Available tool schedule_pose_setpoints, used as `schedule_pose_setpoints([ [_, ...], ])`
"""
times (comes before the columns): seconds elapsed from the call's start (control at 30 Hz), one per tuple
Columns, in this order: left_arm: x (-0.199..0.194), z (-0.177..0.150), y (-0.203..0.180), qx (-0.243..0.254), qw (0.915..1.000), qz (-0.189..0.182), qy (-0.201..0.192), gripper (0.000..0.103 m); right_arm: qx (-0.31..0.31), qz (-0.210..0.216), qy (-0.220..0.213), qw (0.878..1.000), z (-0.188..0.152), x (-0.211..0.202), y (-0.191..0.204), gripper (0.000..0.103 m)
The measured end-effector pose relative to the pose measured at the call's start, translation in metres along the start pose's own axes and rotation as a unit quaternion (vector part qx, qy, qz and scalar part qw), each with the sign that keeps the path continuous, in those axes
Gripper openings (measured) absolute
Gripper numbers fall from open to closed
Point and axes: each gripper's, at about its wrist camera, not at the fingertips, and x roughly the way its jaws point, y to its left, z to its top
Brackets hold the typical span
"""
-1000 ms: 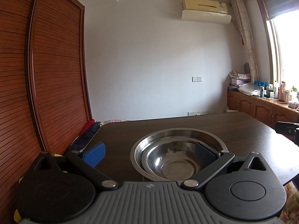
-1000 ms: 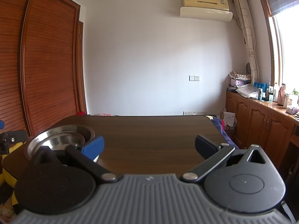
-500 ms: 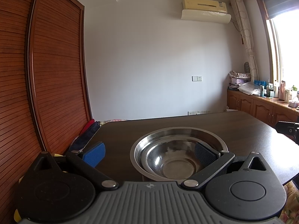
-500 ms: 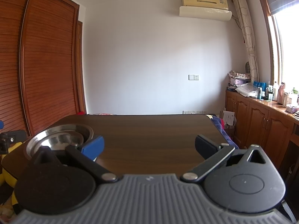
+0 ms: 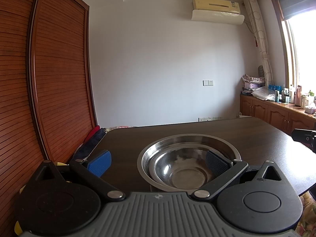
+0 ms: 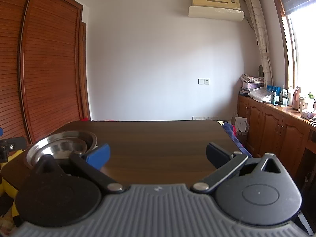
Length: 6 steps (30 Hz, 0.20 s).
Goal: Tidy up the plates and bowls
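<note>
Sitting on the dark wooden worktop (image 5: pixel 197 132) are two steel bowls, the smaller bowl (image 5: pixel 183 169) nested inside the larger bowl (image 5: pixel 189 140), both upright and near the worktop's near left corner. Seen from the left wrist, the left tongs (image 5: pixel 158 161) are spread wide and grip nothing: the left blue pad (image 5: pixel 99 163) hangs over bare wood well left of the bowls, while the right pad (image 5: pixel 216 163) shows in front of the inner bowl's right side; whether it touches the metal cannot be told from this angle. At the far right edge of that view a black piece of the other rig (image 5: pixel 304 136) pokes in above the worktop. From the right wrist, the right tongs (image 6: pixel 158 154) are likewise released and empty, their pads set far apart over open wood, with the blue left pad (image 6: pixel 98 155) just right of the stacked bowls, which appear at the left of the frame (larger bowl (image 6: pixel 92 138), smaller bowl (image 6: pixel 61 148)). A black part of the left rig (image 6: pixel 11 144) sits at the left border, with something yellow (image 6: pixel 6 177) below it. Behind the worktop stand a slatted wooden wardrobe (image 5: pixel 49 79) on the left, a pale wall with an air conditioner (image 5: pixel 217 9), and low wooden cabinets (image 6: pixel 276 126) under the window, their top crowded with bottles and bags too small to make out.
</note>
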Motion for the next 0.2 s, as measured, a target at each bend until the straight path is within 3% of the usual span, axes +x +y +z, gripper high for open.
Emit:
schedule_pose_setpoints([
  [0.2,0.0015,-0.0006,-0.0007,-0.001,1.0000,-0.001,0.002,0.103,0.000,0.000,0.000,1.000,0.0000,-0.0001,0.0000,0.103],
])
